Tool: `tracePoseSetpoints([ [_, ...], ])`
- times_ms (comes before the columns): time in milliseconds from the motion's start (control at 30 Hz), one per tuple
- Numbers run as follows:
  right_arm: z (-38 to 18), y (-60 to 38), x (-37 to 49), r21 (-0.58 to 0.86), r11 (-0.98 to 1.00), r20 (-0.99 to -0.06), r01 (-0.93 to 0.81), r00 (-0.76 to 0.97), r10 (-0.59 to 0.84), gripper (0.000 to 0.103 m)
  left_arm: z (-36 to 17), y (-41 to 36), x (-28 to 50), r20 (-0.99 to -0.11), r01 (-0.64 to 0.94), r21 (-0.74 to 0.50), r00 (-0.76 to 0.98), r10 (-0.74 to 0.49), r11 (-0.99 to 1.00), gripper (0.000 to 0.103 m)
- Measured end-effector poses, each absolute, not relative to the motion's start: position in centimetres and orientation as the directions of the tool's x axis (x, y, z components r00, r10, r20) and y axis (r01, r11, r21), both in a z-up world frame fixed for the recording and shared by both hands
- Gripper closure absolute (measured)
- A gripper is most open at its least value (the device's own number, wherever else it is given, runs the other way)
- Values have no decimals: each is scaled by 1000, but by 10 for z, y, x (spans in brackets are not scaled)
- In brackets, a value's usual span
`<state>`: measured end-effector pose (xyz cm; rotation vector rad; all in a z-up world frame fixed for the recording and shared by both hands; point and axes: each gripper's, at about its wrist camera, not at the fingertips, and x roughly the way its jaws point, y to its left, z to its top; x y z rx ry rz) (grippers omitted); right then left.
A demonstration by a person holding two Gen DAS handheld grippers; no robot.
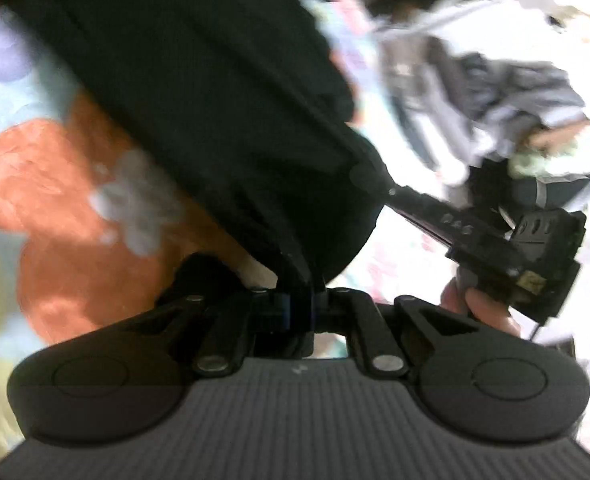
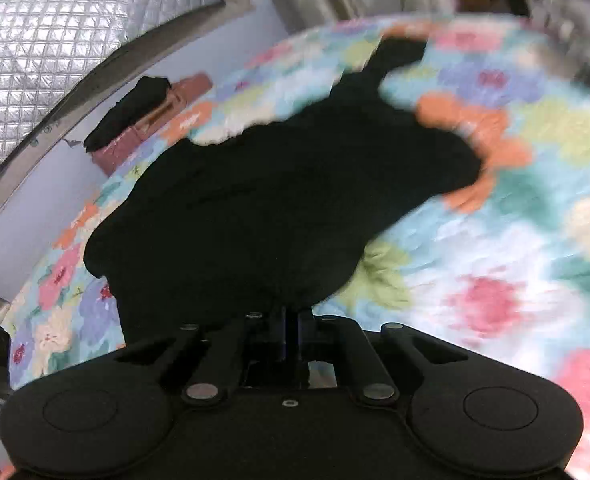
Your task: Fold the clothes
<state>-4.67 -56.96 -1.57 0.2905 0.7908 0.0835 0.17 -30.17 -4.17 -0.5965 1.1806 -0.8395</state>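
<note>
Closest to us in the left wrist view, our left gripper (image 1: 301,280) has its jaws pressed together on a gathered edge of the black garment (image 1: 215,100), which rises from the pinch in taut folds over the floral bedspread (image 1: 67,216). Only this view shows our right gripper (image 1: 369,174), its fingertips buried in another bunched corner of the same cloth and clamped on it, with a hand (image 1: 479,308) around its body, and behind it a blurred heap of grey and white clothes (image 1: 507,96).

In the right wrist view, the right gripper (image 2: 293,314) nips the near edge of the garment (image 2: 295,184), a matte, lumpy black mass spread across the bedspread (image 2: 495,240) with its bright pastel flowers. Only here do we see, farther off, a reddish-brown box (image 2: 155,120) with dark cloth (image 2: 131,110) on top, and a quilted silvery panel (image 2: 63,28) beyond.
</note>
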Motion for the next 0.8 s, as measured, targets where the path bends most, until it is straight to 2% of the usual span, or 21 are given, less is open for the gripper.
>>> tracePoseSetpoints([
  [67, -7, -565, -66, 175, 984, -714, 19, 691, 113, 96, -36, -303, -5, -594, 283, -739, 156, -789, 612, 96],
  [167, -43, -574, -66, 239, 966, -823, 103, 549, 145, 96, -53, -308, -2, -679, 250, -687, 111, -725, 682, 96],
  [233, -61, -574, -60, 217, 966, -873, 139, 470, 128, 96, -66, -312, 3, -719, 228, -663, 72, -692, 713, 96],
  [400, -54, -565, -57, 159, 980, -877, 122, 473, 84, 91, -62, -320, 5, -739, 277, -632, 64, -671, 723, 95],
  [500, -65, -574, -53, 188, 971, -894, 151, 436, 105, 87, -58, -322, 8, -738, 284, -633, 60, -672, 720, 92],
  [533, -64, -578, -52, 207, 965, -892, 163, 436, 118, 83, -52, -320, 9, -734, 291, -632, 75, -675, 719, 86],
  [567, -61, -581, -52, 223, 959, -886, 173, 446, 126, 73, -44, -314, 9, -729, 301, -627, 98, -678, 718, 80],
  [600, -58, -585, -53, 241, 953, -878, 187, 460, 132, 59, -34, -305, 10, -725, 313, -614, 139, -674, 725, 61],
  [633, -56, -589, -55, 262, 944, -868, 201, 476, 139, 55, -23, -295, 11, -723, 324, -589, 196, -662, 740, 47],
  [733, -47, -600, -60, 327, 918, -829, 225, 535, 164, 52, 3, -257, 18, -712, 303, -524, 357, -604, 796, 40],
  [800, -40, -606, -63, 342, 911, -792, 231, 593, 147, 51, 8, -227, 31, -723, 214, -500, 430, -541, 839, 35],
])
